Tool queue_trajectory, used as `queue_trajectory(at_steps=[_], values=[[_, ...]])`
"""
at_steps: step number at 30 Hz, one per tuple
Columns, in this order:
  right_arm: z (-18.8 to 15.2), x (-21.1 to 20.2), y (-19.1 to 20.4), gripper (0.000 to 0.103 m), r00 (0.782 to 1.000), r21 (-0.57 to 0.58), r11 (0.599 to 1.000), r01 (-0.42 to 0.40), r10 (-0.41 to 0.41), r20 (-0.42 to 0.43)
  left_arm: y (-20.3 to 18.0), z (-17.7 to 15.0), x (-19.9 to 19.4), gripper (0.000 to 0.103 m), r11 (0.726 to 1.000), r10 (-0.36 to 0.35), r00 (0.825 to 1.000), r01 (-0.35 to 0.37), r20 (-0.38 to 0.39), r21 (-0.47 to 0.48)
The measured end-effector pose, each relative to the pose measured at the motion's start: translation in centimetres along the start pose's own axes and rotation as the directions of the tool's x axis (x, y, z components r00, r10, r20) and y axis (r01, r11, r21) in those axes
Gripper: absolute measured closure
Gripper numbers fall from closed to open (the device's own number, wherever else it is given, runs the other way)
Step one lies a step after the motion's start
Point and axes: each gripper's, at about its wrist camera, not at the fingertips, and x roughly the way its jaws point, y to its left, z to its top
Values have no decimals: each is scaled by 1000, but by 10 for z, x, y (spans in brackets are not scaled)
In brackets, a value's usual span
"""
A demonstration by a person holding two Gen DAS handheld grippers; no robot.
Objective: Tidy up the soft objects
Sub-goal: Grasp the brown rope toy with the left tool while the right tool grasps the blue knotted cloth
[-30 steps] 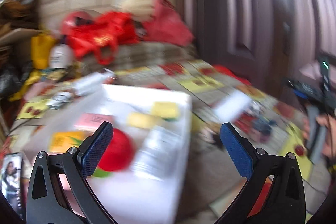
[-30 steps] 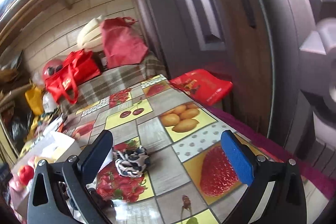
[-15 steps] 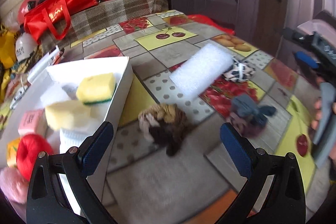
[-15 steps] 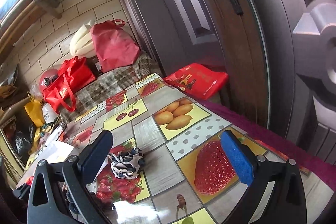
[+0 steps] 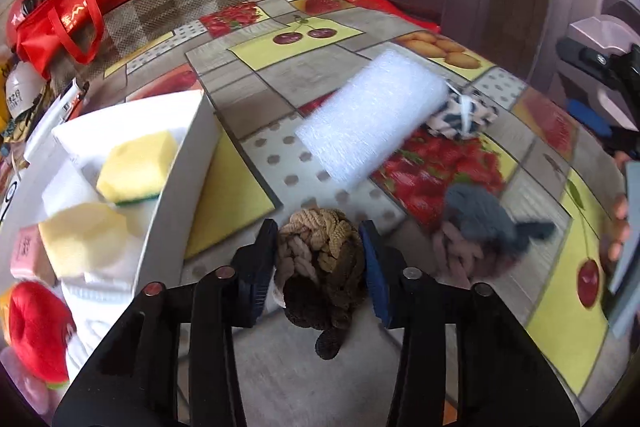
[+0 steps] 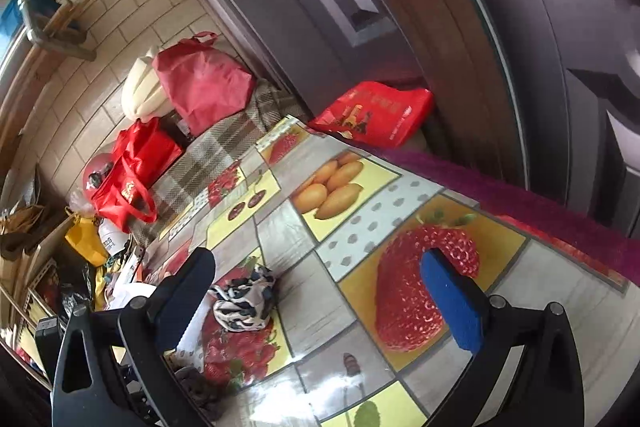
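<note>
Left tongs [image 5: 320, 259] clenched on brown braided cloth bundle [image 5: 320, 259] on desk [image 5: 280, 75] beside white box [image 5: 176, 187], right tongs [image 6: 316, 291] released above desk.

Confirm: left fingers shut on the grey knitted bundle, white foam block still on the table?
Wrong bundle. The left wrist view shows the left gripper shut on the brown knitted bundle; the grey knitted bundle lies free beside it. The white foam block is on the table.

The left gripper [image 5: 320, 259] has its jaws pressed on a brown knitted bundle [image 5: 322, 267] lying on the fruit-print surface [image 5: 280, 83]. A white foam block [image 5: 372, 117] sits beyond it, a grey knitted piece [image 5: 480, 223] to the right, and a white box [image 5: 176, 187] of sponges [image 5: 138, 167] to the left.
</note>
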Motion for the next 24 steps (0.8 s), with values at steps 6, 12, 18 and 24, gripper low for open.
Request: queue_trajectory(at_steps=[6,12,18,24], values=[[-4,-1,23,0,996,-121,989,-84,81,-33,-7,-25,-28,64,999,-47,998,46,31,19],[-38,2,86,0,967,-421,881,-215,133,-216,-2,-53,-61,64,999,-13,996,10,92,33],[-68,15,122,0,953,-615,755,-227,42,-300,13,-56,-66,64,1000,-20,994,22,106,-22],[-87,46,126,2,906,-644,729,-231,-81,-416,16,-58,-71,64,999,-24,991,29,132,-36]])
